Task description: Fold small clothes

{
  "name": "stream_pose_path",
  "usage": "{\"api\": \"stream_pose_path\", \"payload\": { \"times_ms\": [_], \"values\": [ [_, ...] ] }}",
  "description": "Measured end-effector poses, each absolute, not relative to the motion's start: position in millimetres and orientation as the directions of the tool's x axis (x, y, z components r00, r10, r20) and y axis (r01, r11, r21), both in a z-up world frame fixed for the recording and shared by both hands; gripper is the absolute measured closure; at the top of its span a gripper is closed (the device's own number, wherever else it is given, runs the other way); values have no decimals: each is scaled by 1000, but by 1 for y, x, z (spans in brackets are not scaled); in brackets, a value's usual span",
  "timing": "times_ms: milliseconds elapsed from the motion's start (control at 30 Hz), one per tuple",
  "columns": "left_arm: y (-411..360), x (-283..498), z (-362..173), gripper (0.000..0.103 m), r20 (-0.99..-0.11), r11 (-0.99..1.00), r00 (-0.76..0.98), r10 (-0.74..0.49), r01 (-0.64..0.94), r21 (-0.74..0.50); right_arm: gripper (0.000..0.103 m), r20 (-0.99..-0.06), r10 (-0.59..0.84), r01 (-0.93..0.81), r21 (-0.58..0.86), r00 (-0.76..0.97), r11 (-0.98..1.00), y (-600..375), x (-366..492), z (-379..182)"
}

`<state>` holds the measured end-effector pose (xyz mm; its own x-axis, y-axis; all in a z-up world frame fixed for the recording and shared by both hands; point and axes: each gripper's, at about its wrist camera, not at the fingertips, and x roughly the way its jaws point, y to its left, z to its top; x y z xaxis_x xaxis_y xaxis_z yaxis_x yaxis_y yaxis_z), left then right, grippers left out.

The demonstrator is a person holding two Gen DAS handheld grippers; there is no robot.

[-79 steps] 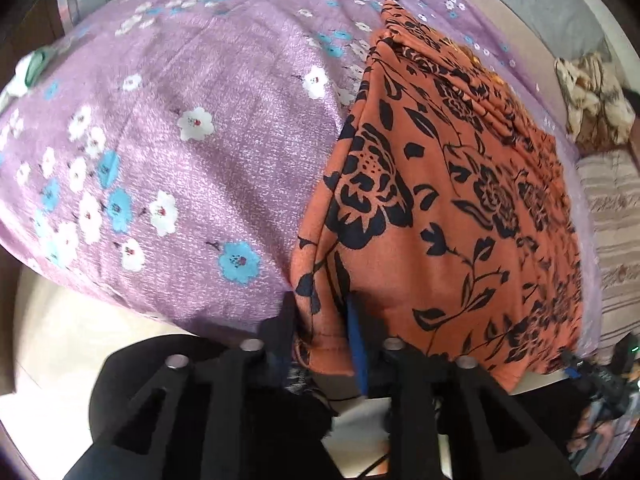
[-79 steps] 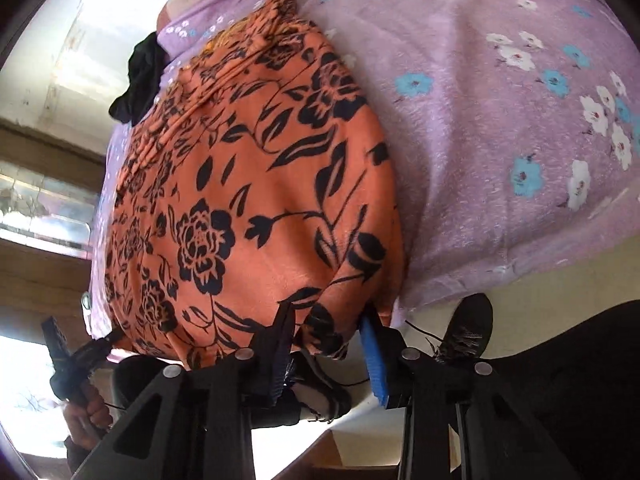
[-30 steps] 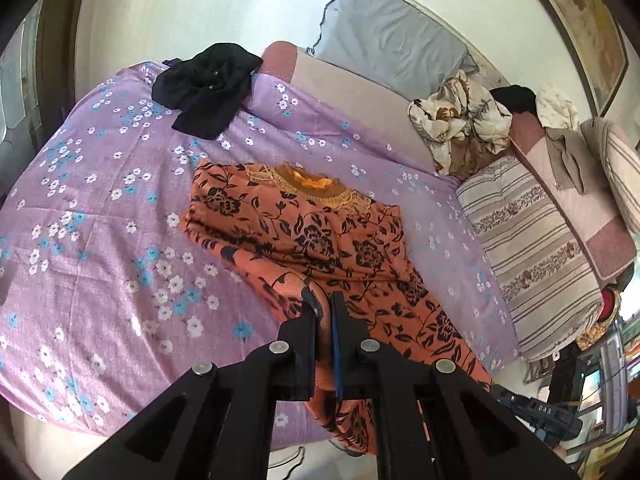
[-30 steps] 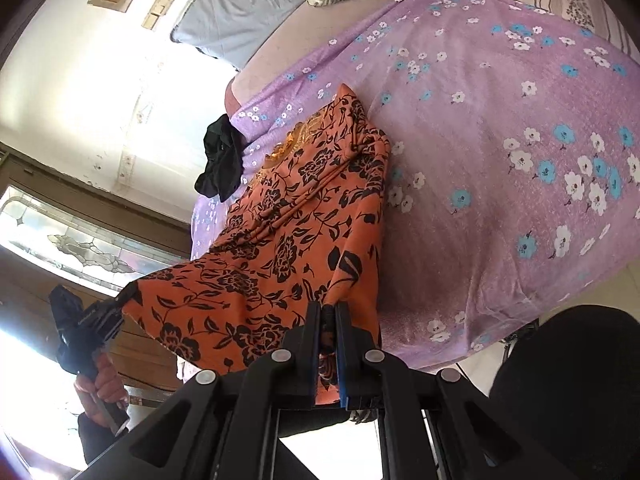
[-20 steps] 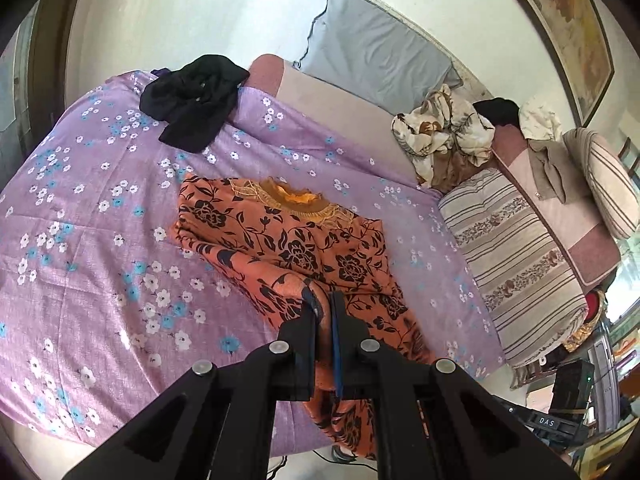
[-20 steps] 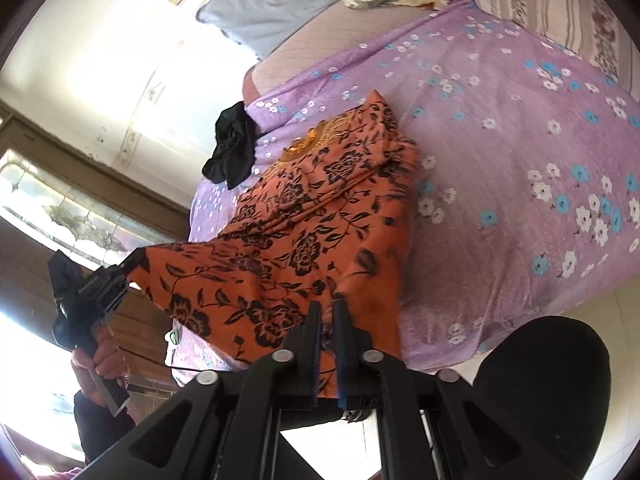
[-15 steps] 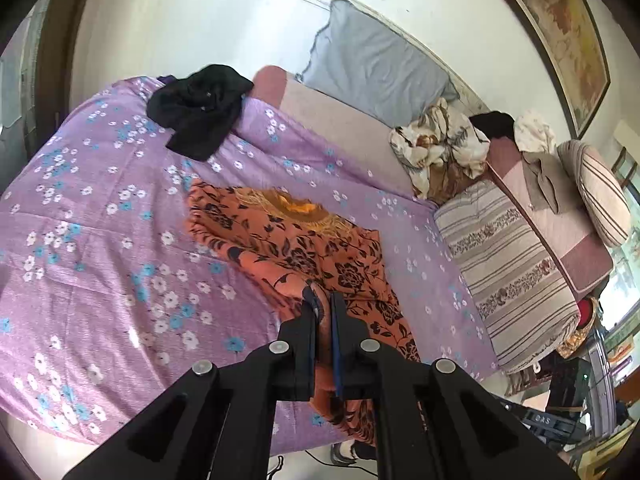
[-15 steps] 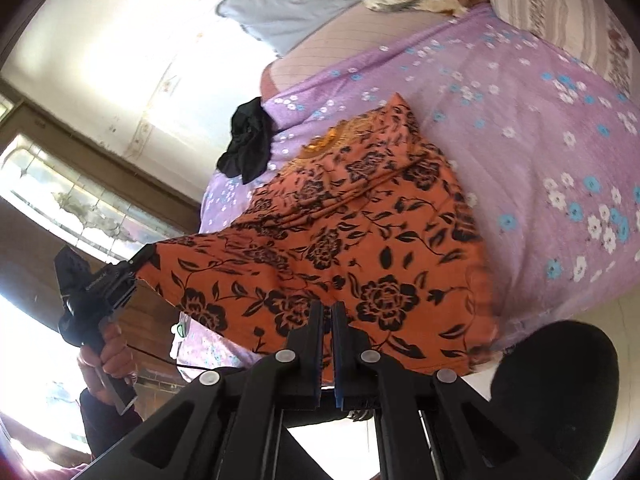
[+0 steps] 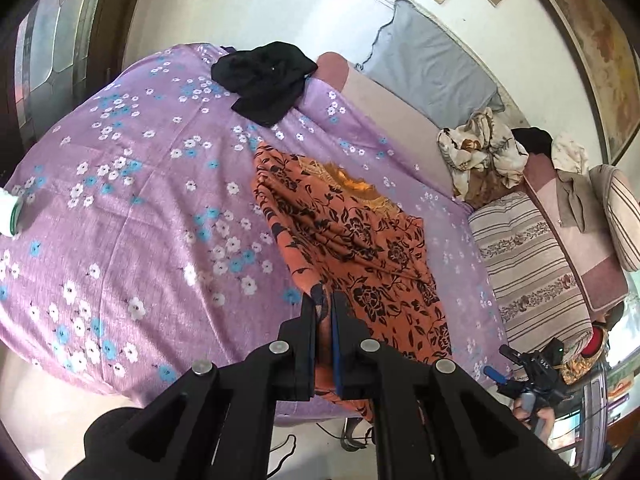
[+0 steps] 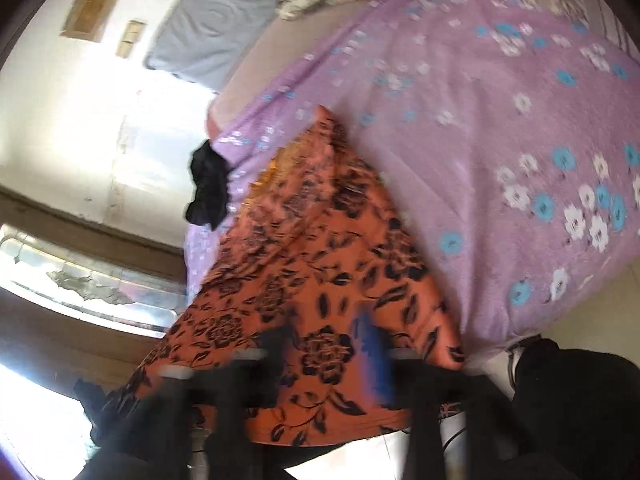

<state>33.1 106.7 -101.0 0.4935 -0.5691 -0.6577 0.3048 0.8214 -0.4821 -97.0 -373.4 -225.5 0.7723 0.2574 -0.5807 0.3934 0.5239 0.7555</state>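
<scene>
A: Status? Left hand-held gripper [image 9: 325, 312] is clamped tight on a corner of the orange floral garment [image 9: 360, 248], low centre of the left wrist view. The rest of the cloth runs up and right across the purple floral bedsheet [image 9: 132, 208], neckline end toward the upper middle.

B: The right hand-held gripper [image 10: 324, 344] has its jaws opening. Cloth sits between them in the blurred right wrist view, but the pads don't look pressed on it. Blue pad at lower centre, garment filling the lower left.

A: So one corner pinned, the other being let go. Risk?

B: Main one: the released hem hangs off the near edge of the bed. If it isn't lying on the sheet, I'd expect it to slide toward the floor and drag the fold open.

A: And the left side?

B: Thin fabric, small bite. A pull across the sheet could slip it out, or bunch the cloth into the ridge already showing along its left edge.

A: Anything to snag on?

B: The black garment [image 9: 264, 76] at the upper middle sits well apart. The crumpled patterned cloth [image 9: 476, 148] at the right is also clear. The other gripper shows at the lower right of the left view, near the bed edge; watch for a collision on regrasp.
</scene>
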Motion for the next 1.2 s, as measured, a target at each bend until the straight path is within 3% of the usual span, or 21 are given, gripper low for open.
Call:
{"api": "stream_pose_path", "payload": {
  "times_ms": [100,167,233,300,467,533,633,800,967,1200],
  "values": [
    [105,33,-99,97,-656,820,494,-572,317,-477,19,-595,243,391,731,766,559,-368,-87,-243],
    [105,34,-97,97,-651,817,494,-576,326,-475,27,-662,213,463,685,719,563,-370,-79,-260],
    [106,35,-96,97,-649,815,493,-579,330,-476,42,-706,195,511,649,681,564,-376,-75,-277],
    [107,36,-98,97,-649,813,490,-582,334,-477,44,-753,206,564,618,625,548,-377,-73,-300],
    [109,39,-102,97,-653,810,481,-585,326,-486,47,-753,234,523,612,616,593,-358,-73,-310],
    [109,40,-100,97,-647,808,484,-589,329,-489,72,-768,269,515,603,581,610,-350,-70,-312],
    [109,42,-97,97,-639,804,489,-594,331,-495,92,-782,296,510,594,549,622,-340,-74,-318],
    [109,46,-94,97,-641,806,489,-591,338,-486,95,-726,343,469,661,595,585,-342,-83,-296],
    [112,67,-82,97,-627,799,497,-600,328,-505,96,-588,387,337,767,710,546,-353,-71,-234],
    [103,158,-56,96,-633,813,515,-579,298,-501,96,-451,369,208,817,813,538,-391,10,-149]
  ]
}}
